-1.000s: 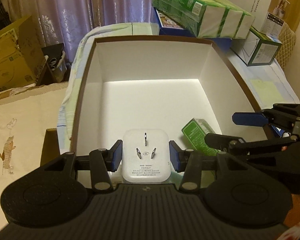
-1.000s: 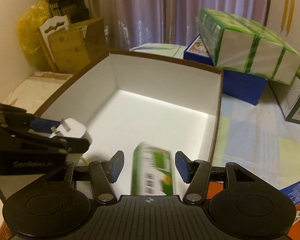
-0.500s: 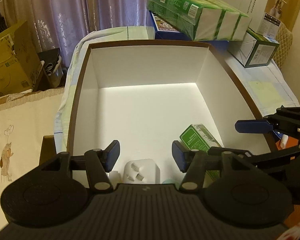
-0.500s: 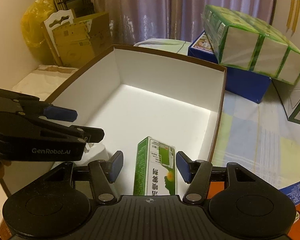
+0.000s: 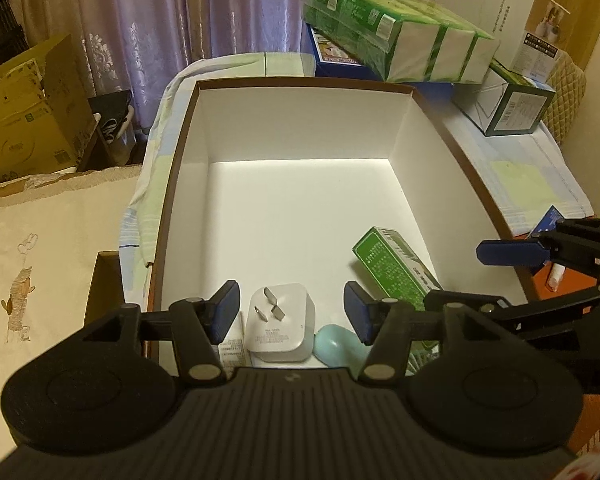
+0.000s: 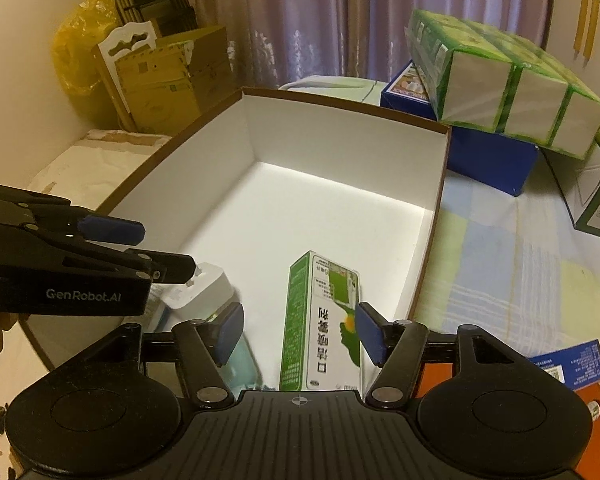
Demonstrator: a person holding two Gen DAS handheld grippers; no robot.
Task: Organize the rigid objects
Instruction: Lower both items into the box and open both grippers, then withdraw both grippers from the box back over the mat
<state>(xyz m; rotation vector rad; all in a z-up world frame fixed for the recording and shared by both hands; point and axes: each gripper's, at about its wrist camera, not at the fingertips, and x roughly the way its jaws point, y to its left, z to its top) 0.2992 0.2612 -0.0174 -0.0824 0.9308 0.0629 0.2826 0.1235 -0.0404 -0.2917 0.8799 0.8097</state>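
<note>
White-lined box on the table holds everything. Green carton lies flat near its right wall, white plug adapter prongs-up at the near edge. Left gripper above the adapter, jaws apart, empty. Right gripper just opening, pads clear of carton.

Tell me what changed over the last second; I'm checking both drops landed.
The left gripper released the white plug adapter, which now lies in the white box. The right gripper, jaws just opening, let go of the green carton, now lying there too. The box stayed put.
</note>
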